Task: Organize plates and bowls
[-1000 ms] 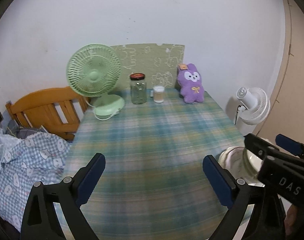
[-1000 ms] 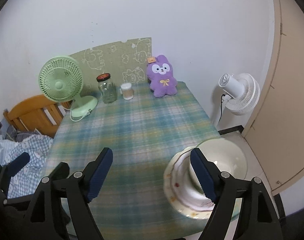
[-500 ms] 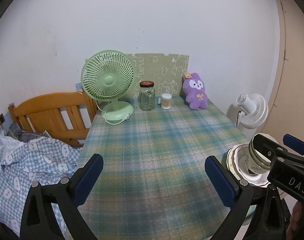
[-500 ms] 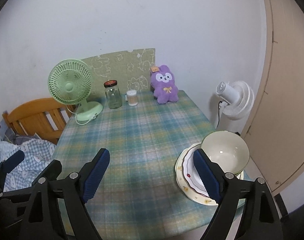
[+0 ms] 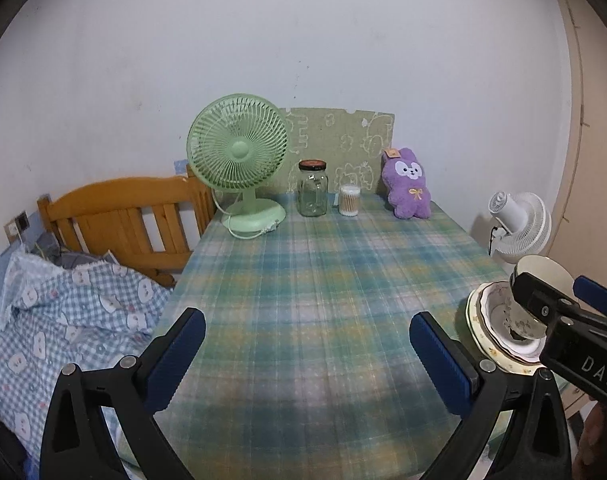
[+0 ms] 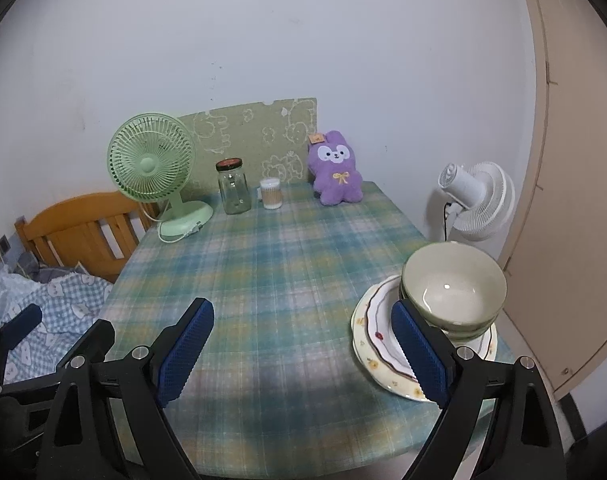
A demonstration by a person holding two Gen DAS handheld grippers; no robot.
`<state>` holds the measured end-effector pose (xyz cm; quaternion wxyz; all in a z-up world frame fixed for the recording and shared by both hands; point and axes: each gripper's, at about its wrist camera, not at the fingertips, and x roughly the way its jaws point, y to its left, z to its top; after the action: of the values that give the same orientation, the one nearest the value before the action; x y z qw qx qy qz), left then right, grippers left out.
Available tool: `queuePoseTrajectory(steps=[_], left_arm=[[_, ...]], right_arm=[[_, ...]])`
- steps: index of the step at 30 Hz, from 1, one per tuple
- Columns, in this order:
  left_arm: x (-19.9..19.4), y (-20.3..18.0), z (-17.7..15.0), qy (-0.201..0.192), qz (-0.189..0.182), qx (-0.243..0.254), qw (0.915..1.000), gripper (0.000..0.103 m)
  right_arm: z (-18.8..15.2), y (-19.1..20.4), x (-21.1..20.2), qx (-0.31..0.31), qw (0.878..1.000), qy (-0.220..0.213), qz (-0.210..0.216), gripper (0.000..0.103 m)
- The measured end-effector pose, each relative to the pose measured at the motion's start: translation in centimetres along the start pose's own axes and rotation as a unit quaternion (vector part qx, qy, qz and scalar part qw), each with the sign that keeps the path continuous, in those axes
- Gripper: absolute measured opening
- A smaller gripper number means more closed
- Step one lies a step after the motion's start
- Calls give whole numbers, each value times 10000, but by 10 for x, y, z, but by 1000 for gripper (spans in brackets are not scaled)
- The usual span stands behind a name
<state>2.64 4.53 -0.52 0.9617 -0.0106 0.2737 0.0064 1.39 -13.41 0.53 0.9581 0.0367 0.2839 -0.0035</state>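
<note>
A stack of dishes stands at the table's near right edge: a cream flowered plate [image 6: 367, 354] under a red-rimmed plate [image 6: 379, 312], with nested bowls on them and a pale green bowl [image 6: 453, 284] on top. My right gripper [image 6: 303, 348] hovers just left of the stack, its jaws opening with nothing between them. Its right finger [image 6: 419, 354] overlaps the plates' left rim in this view. In the left wrist view the stack [image 5: 495, 320] sits far right, partly hidden behind the right gripper [image 5: 551, 282]. My left gripper [image 5: 307, 356] is open and empty over the plaid tablecloth [image 5: 323, 280].
Along the back wall stand a green desk fan [image 5: 237, 152], a glass jar [image 5: 312, 190], a cotton-swab pot [image 5: 349, 200] and a purple plush [image 5: 409, 192]. A white fan [image 5: 519, 224] stands beyond the table's right side. A wooden headboard [image 5: 123, 216] and checked bedding [image 5: 63, 312] are left.
Both grippers have drawn back from the table and sunk a little. The right jaws stand wider, and the right finger has come off the bowl's side. The stack has not moved.
</note>
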Motion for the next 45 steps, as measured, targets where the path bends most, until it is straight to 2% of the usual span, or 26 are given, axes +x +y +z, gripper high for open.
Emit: queuePoseTrajectory(steps=[5,12,23,45], left_arm=[[-6,2,-3,-172,134,-187,9996,103],[-6,1,-7,-185,216,-310,9991,103],[-6,-5,-3,-145,182,-233,9995,103],[5,-10,3,37,21,-139,9999,103]], right_arm=[[-5,-7,-1,0,10000,-48,-2,92],[-8,-6,-1,-163,9998,-17,137,92],[-2,-6,0,-230,9996,-48,141,92],[0,-14,10,-108,9998,169,20,92]])
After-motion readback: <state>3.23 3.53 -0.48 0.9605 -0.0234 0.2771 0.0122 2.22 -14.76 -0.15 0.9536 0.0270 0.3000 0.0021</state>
